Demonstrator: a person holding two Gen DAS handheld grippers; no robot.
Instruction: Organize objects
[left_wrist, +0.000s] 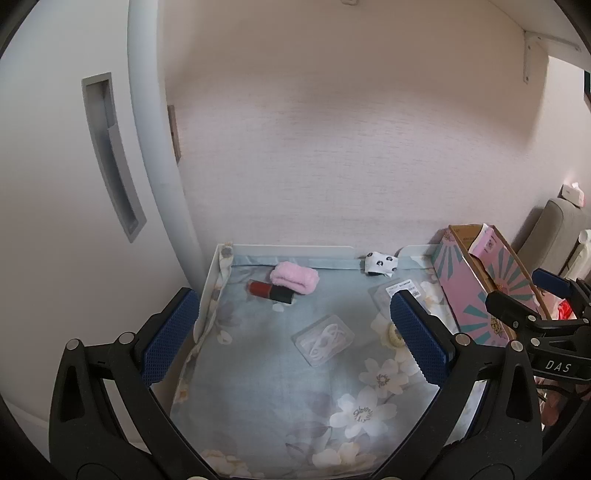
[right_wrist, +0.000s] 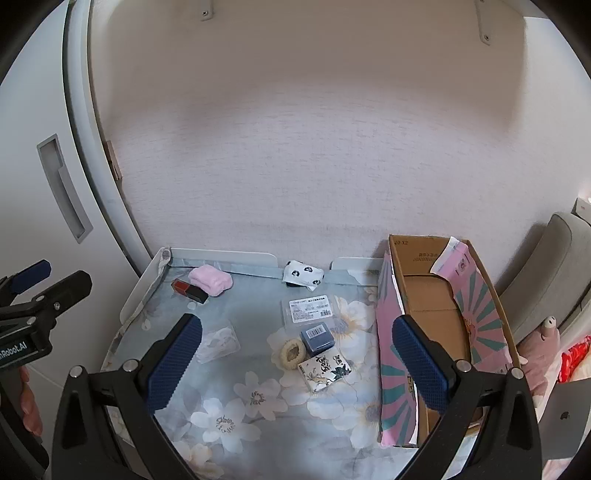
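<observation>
Both grippers (left_wrist: 295, 332) (right_wrist: 299, 362) gape empty above the tray (right_wrist: 140, 295); cardboard box (right_wrist: 424, 295) holds nothing visible.

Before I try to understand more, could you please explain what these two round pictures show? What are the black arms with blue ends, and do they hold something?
No robot is here. A person holds a two-finger tool in each hand, and each tool carries a wide-angle camera looking forward along its fingers. One picture comes from the left gripper, the other from the right gripper. The blue parts are the pads. Both sets of jaws stand wide open and hold nothing.

Below them lies a floral cloth. On it are a pink fluffy roll, a red and black tube, a small patterned white cloth, a clear packet, a labelled flat packet, a small blue box, a cream hair tie and a square printed packet. An open cardboard box stands at the right.
</observation>
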